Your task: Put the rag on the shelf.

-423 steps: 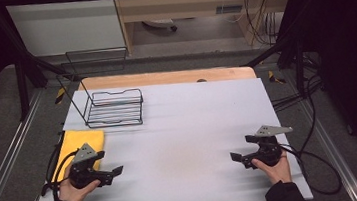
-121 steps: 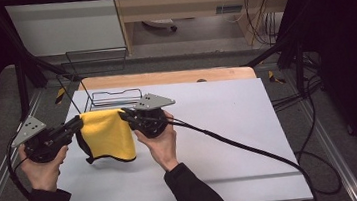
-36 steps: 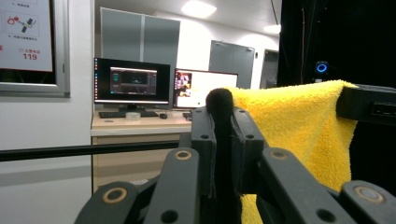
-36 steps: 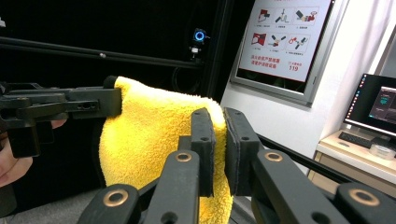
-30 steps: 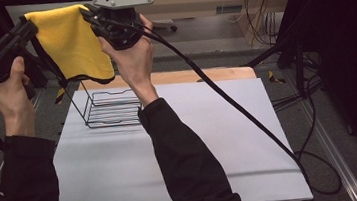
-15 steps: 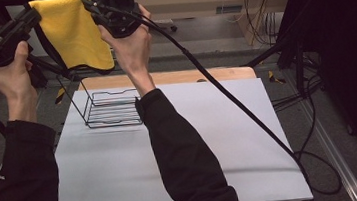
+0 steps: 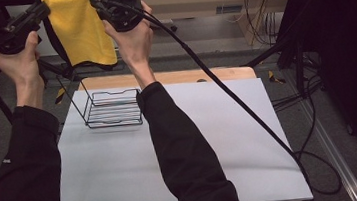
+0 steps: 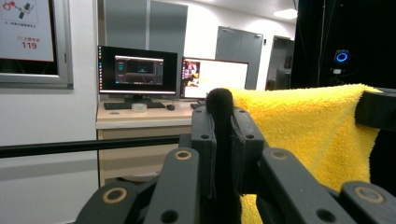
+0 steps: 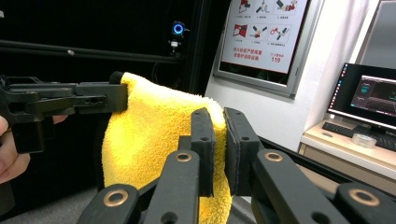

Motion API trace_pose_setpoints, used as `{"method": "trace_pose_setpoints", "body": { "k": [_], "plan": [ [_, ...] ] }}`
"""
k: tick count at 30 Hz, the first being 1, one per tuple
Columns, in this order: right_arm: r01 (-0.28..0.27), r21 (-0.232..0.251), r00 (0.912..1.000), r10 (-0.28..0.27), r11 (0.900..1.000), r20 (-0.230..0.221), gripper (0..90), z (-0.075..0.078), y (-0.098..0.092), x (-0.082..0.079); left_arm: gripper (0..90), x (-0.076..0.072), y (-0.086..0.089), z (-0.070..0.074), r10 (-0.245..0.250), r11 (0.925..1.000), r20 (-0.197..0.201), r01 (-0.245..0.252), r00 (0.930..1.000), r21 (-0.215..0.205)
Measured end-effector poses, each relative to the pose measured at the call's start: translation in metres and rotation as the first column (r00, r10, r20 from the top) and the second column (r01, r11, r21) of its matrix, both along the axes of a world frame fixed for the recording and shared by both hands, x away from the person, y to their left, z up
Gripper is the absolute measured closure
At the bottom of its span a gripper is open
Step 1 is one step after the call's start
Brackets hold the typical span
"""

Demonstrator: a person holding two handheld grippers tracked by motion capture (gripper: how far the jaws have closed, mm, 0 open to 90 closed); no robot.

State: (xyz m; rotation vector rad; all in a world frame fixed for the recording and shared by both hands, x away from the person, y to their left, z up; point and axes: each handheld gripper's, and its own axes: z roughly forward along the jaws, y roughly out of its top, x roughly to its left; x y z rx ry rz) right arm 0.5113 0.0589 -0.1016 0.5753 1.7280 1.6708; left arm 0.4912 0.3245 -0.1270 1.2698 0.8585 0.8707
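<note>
Gripping one top corner, the left gripper [image 7: 41, 10] has its jaws clamped on the yellow towel [image 7: 81, 33]. It hangs high above the wire rack [image 7: 113, 109], soft, light and limp. The right gripper [image 7: 97, 2] pinches the opposite corner; top corners seem the best hold.
</note>
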Motion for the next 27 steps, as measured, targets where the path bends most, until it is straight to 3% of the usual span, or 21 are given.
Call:
{"method": "trace_pose_setpoints", "body": {
  "k": [13,27],
  "plan": [
    [0.017,-0.024,0.9986,-0.018,1.000,-0.049,83.8,-0.024,-0.003,0.014,81.1,0.012,-0.004,-0.016,-0.013,0.9981,-0.020,0.014,0.9997,0.060],
    [-0.012,-0.063,0.9948,0.005,0.998,-0.102,83.8,-0.060,0.001,0.017,81.1,0.007,0.005,-0.061,-0.026,0.9962,-0.076,0.032,0.9968,0.080]
  ]
}}
